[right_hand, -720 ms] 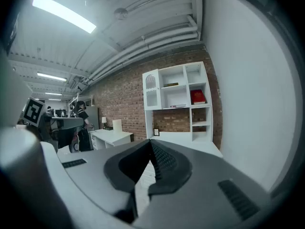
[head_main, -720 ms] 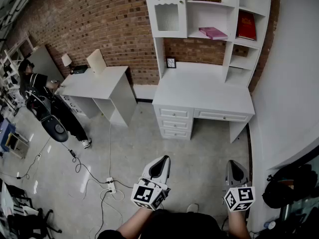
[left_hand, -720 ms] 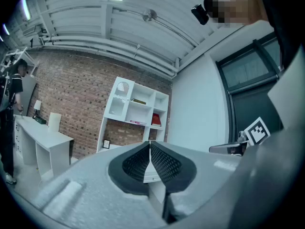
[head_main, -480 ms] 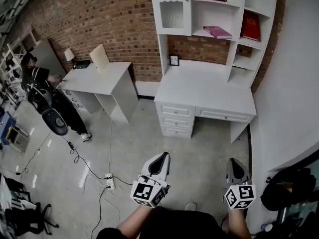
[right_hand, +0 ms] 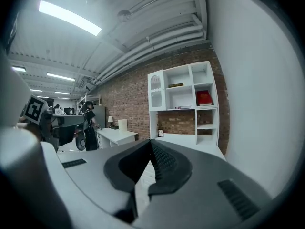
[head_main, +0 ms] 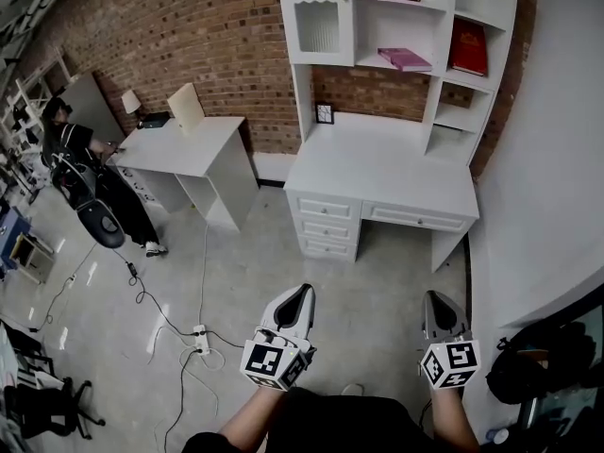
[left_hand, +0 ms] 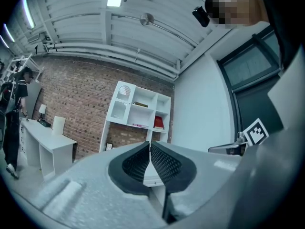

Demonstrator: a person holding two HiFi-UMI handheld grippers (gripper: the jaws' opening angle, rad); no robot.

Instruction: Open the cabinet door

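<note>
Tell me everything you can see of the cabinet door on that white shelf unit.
The cabinet door sits at the upper left of the white hutch, beside its open shelves. Its white painted frame, wood by the look, holds ribbed translucent panes, with a scalloped rail across near the top. It stands upright and looks shut, flush with the unit. No handle can be made out. Nothing touches it.

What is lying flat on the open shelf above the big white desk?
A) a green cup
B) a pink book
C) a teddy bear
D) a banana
B: a pink book lies flat on the shelf, just right of the closed cabinet door.
</note>
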